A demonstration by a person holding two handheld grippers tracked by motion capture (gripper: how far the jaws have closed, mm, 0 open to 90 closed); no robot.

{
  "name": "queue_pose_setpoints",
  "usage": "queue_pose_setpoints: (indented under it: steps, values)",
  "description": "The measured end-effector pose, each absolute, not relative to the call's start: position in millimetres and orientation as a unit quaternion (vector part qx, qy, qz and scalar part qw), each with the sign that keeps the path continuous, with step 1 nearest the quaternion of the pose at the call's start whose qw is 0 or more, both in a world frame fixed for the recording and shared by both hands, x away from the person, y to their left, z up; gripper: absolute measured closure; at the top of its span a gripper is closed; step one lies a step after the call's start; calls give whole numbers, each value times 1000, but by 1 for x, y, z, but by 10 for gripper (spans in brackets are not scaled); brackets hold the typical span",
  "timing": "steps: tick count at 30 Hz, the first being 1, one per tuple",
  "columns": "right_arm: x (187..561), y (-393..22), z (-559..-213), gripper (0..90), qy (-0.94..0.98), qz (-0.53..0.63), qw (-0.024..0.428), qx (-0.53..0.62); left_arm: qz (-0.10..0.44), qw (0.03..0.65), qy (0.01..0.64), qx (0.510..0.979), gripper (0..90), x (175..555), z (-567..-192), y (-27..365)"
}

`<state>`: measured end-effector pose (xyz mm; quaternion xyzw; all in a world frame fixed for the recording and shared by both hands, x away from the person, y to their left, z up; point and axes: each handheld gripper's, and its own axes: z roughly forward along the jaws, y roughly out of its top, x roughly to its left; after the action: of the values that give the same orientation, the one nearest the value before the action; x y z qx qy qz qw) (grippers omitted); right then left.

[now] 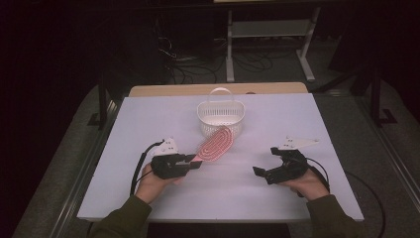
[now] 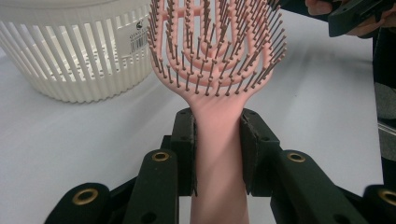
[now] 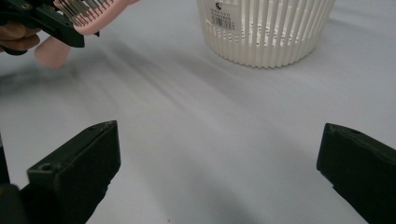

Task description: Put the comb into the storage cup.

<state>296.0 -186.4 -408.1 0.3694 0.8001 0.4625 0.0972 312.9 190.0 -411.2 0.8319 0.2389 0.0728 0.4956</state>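
There was one pink vented hairbrush [image 2: 215,70], its handle between the left jaws, and one white slatted basket [image 1: 221,117] beyond them. Two grippers were present: left gripper [image 1: 194,161], right gripper [image 1: 259,171].

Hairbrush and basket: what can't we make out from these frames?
- Hairbrush: in the left gripper view its head tip runs off the top edge, and its handle end off the bottom edge between the left claw pads.
- Basket: in the high view the brush head overlaps its front wall. The label print is too small to read.
- Right claw: open; body out of frame.
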Motion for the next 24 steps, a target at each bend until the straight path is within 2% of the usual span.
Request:
queue_pose_setpoints:
  steps: [24]
  values:
    - [309,-172,-395,0,791,484,83,366,71,510,247,821,704,313,-413,191]
